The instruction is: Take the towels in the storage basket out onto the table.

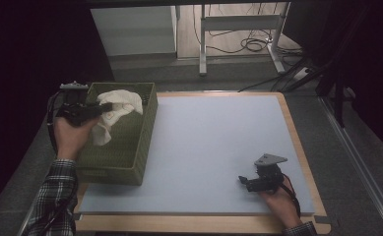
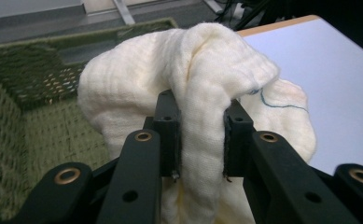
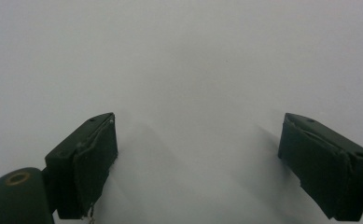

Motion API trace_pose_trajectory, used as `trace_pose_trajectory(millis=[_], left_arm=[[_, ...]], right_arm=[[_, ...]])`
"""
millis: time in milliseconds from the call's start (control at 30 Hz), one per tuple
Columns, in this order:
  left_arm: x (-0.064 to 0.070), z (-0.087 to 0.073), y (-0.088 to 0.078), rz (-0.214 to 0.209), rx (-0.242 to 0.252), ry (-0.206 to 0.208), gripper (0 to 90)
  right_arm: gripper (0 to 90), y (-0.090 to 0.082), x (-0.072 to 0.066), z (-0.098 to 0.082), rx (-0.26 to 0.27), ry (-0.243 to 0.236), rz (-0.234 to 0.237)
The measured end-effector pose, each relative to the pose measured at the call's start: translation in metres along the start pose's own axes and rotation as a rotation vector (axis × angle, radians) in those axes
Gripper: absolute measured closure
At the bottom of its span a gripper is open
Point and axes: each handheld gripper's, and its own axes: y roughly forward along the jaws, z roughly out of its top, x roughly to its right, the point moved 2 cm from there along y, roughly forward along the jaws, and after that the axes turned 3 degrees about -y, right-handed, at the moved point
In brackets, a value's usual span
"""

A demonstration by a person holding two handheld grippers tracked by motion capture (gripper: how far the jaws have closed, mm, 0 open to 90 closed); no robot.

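— One crumpled cream cloth (image 2: 202, 79) is pinched by the left hand-held gripper (image 1: 96, 109), over the green woven basket (image 1: 142, 142) at frame left.
— Lifted, then; not yet on the table (image 1: 213, 147). The right hand-held gripper (image 1: 245, 181) rests wide, empty.

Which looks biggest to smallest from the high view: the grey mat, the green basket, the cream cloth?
1. grey mat, by far the largest.
2. green basket.
3. cream cloth, pinched by the left gripper above the basket.
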Motion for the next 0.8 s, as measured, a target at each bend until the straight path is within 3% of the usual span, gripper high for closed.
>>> trace_pose_trajectory(millis=[267, 800], left_arm=[[0.019, 0.007, 0.005, -0.056, 0.015, 0.019, 73.1], [0.068, 0.023, 0.020, -0.134, 0.011, 0.107, 72.6]], right_arm=[[11.9, 0.000, 0.000, 0.000, 0.000, 0.000, 0.000], [11.9, 0.000, 0.000, 0.000, 0.001, 0.001, 0.000]])
